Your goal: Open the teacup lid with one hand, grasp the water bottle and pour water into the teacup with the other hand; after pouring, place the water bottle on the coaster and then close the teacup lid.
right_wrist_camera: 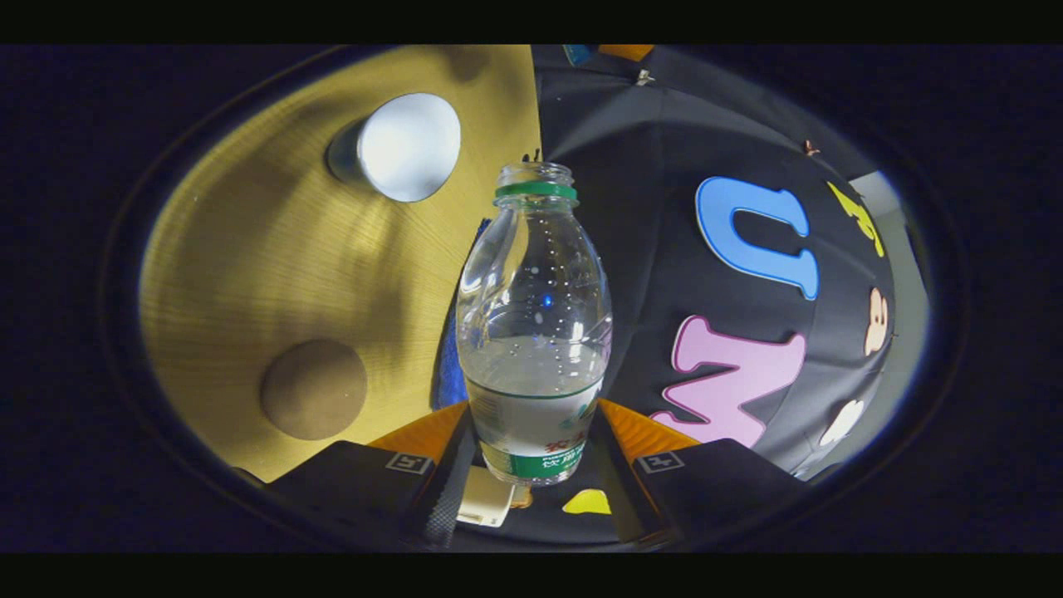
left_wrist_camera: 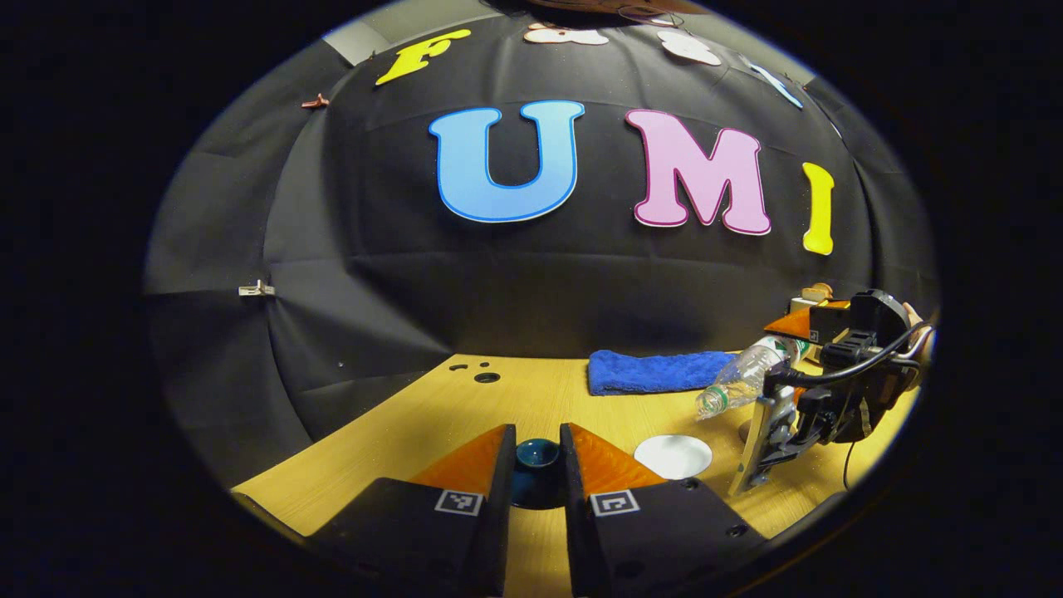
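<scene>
Left gripper [left_wrist_camera: 536, 465]: we pinch the dark lid [left_wrist_camera: 537, 453] above the table [left_wrist_camera: 415, 432].
Right gripper [right_wrist_camera: 531, 465]: we clamp the uncapped bottle [right_wrist_camera: 533, 332], tipped toward the teacup [right_wrist_camera: 407, 145].
Risk: overtilting may splash beside the teacup.
Coaster [right_wrist_camera: 313, 389]: near, bare.

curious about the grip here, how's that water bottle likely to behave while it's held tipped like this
The water bottle looks thin, clear plastic, so it probably flexes under the right gripper squeezing its label. It seems under half full, so likely light, with water shifting as it tilts. Its mouth is uncapped, so a hard squeeze or jolt may spill.
</scene>
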`<act>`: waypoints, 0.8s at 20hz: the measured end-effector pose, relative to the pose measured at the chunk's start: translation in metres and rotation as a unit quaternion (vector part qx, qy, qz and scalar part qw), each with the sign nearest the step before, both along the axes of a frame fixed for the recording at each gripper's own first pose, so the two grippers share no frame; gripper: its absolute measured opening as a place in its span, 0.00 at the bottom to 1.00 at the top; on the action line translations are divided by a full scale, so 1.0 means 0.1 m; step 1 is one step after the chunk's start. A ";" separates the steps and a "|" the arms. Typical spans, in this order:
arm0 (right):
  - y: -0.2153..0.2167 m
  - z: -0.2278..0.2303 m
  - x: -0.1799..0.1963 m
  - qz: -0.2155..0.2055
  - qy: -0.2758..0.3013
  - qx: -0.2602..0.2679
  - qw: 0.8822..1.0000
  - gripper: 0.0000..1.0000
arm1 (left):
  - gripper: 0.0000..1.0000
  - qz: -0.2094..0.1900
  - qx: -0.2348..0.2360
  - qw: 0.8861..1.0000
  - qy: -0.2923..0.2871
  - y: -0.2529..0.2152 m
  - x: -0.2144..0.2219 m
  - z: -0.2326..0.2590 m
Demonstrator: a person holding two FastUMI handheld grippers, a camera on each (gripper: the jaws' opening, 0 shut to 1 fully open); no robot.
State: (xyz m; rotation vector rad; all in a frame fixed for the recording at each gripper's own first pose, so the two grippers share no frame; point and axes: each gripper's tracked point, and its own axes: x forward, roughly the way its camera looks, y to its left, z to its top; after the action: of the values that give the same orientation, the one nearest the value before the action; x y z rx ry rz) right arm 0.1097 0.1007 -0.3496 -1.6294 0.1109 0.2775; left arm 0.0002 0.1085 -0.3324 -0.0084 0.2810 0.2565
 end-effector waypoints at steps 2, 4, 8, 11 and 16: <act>0.00 0.02 0.01 0.006 -0.007 -0.009 1.000 0.74 | 0.33 -0.002 -0.003 1.000 0.004 0.00 -0.01 -0.03; 0.01 0.04 0.02 0.010 -0.010 -0.015 1.000 0.73 | 0.33 -0.002 -0.007 1.000 0.002 -0.01 0.00 -0.03; 0.01 0.08 0.04 0.014 -0.020 -0.027 0.999 0.73 | 0.33 -0.002 -0.006 1.000 0.000 0.00 -0.02 -0.01; 0.01 0.10 0.04 0.019 -0.031 -0.034 0.999 0.74 | 0.33 -0.001 -0.007 1.000 0.000 0.02 -0.03 0.00; 0.04 0.16 0.09 0.043 -0.061 -0.060 0.995 0.73 | 0.29 0.003 -0.011 1.000 0.003 0.05 -0.05 -0.05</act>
State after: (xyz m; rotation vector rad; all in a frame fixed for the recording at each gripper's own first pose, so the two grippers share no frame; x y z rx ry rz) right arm 0.1188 0.1048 -0.3331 -1.7695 -0.0360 0.2401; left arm -0.0048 0.1134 -0.3376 -0.0299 0.2887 0.2601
